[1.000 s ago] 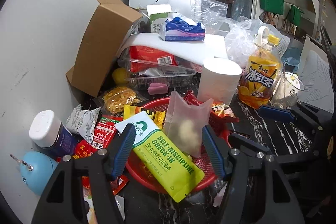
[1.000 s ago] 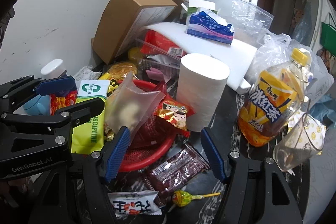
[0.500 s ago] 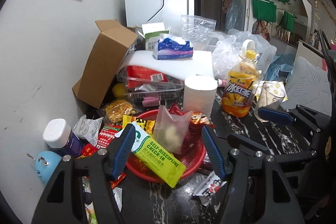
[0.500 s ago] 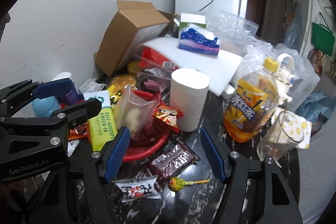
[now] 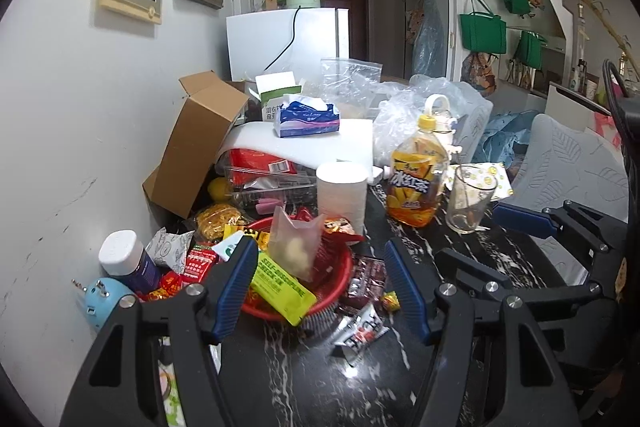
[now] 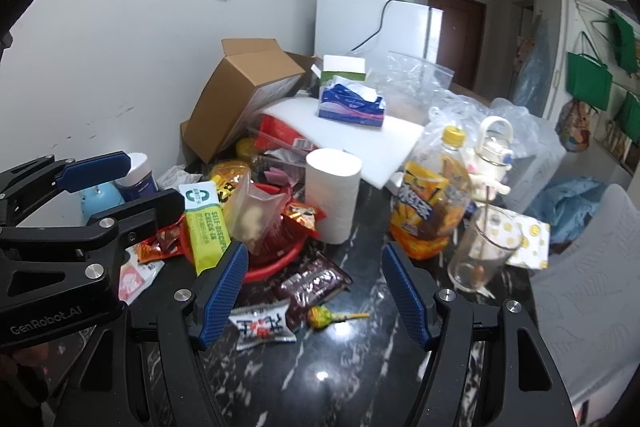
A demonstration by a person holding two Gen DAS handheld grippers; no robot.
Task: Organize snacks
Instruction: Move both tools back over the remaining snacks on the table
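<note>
Black marble table [image 5: 472, 259] under a white wall, and it's crowded! Our landmark is the red basket [image 5: 336, 279], sitting toward the wall side of the table, heaped with snacks. Far left of it, a blue gadget [image 5: 100, 301] and a white-capped jar [image 5: 126, 261] hug the wall, with loose red packets [image 5: 200, 261] between jar and basket. Behind the basket leans an open carton [image 5: 196, 147]. Across the basket's rim lies a green sachet [image 5: 280, 285], and a frosted pouch [image 5: 294, 247] stands upright in the middle of the heap. Just behind the basket's right edge, a paper roll [image 5: 342, 193] stands on end. In front of the basket, on the bare marble, lie a brown bar [image 6: 314, 281], a white packet [image 6: 262, 323] and a lollipop [image 6: 324, 317], all close together. Further right of the basket, a tea bottle [image 5: 418, 183], then a glass [image 5: 470, 199] beside it.

Left gripper [image 5: 320, 291] hovers in front of the basket, jaws wide apart, holding nothing. Right gripper [image 6: 314, 293] hangs over the loose wrappers, jaws spread too, empty.
</note>
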